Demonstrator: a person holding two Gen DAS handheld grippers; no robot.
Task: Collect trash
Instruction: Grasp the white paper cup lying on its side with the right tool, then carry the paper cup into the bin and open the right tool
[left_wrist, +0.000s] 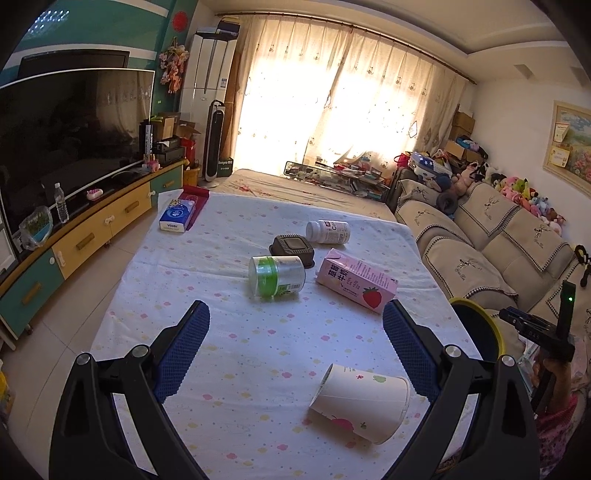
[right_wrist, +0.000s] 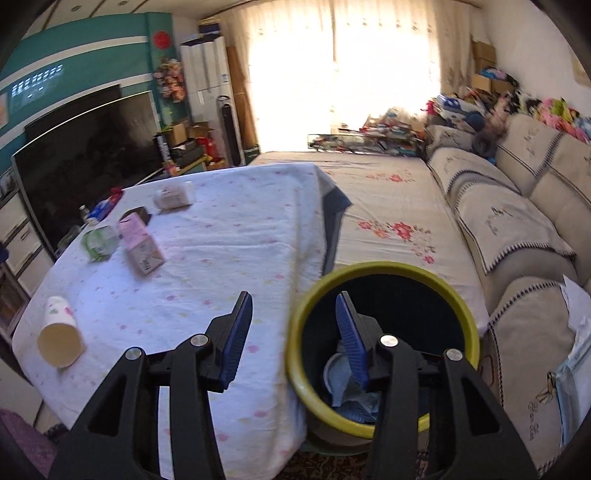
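On tablecloth (left_wrist: 236, 347), toppled fruit-print cup (left_wrist: 360, 404)

— Where is your left wrist camera? 
— Low over the near end of the table (left_wrist: 258, 354), facing down its length toward the curtained window (left_wrist: 332, 96).

— And your right? 
— Off the table's right edge, above the yellow-rimmed bin (right_wrist: 384, 350), angled the same way. Both views share the tabletop, the paper cup (left_wrist: 360, 402) and the sofa (left_wrist: 480, 236).

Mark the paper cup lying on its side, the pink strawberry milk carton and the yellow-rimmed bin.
paper cup (left_wrist: 364, 404), left wrist view, side wall
pink strawberry milk carton (left_wrist: 356, 282), left wrist view, top face
yellow-rimmed bin (right_wrist: 295, 354), right wrist view, left rim
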